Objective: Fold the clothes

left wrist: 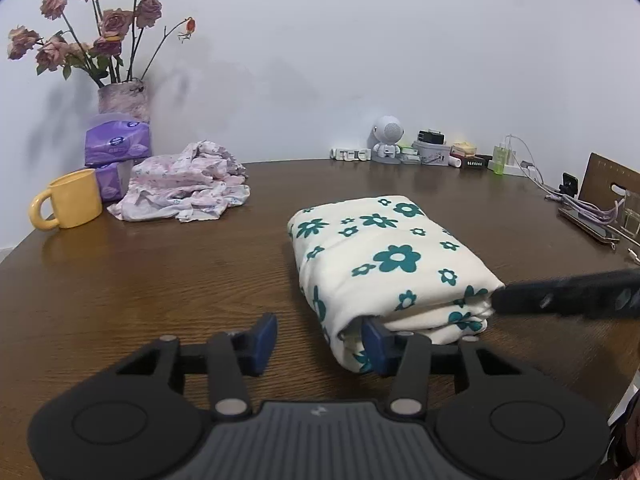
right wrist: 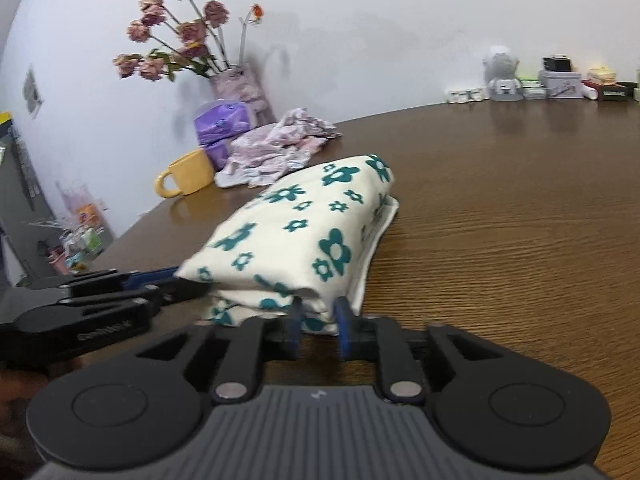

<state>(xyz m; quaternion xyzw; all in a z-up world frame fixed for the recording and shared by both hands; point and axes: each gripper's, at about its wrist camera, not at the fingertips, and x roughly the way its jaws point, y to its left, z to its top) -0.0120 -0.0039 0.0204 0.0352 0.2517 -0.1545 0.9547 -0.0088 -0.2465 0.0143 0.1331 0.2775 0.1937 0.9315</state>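
Left gripper (left wrist: 318, 346): jaws wide apart, gripping nothing; the right-hand blue pad (left wrist: 374, 346) is tucked into the near open end of the folded cloth, the other pad stands clear over the bench.
Right gripper (right wrist: 318, 328): jaws narrowly apart, set around the near bottom layers of the folded cloth at its corner; whether they pinch the layers cannot be told.
Folded cloth (left wrist: 384, 260): one, cream with teal flowers, folded into a thick oblong bundle, lying flat on the bench near its front edge, between the two grippers.
Crumpled cloth (left wrist: 188, 188): one, pale pink print, unfolded heap at the back left, well apart from the folded one.
Bench (left wrist: 160, 280): dark wood grain, bare in the middle.
Mug (left wrist: 70, 206): one, yellow, upright, just beside the crumpled cloth.
Tissue packs (left wrist: 116, 144): two, purple, stacked behind the mug.
Vase (left wrist: 124, 100): one, with dried roses, by the wall.
Small speaker figure (left wrist: 387, 140): one, white, at the back by the wall, among boxes and bottles too small to count.
Cables (left wrist: 580, 204): loose bundle at the right edge.
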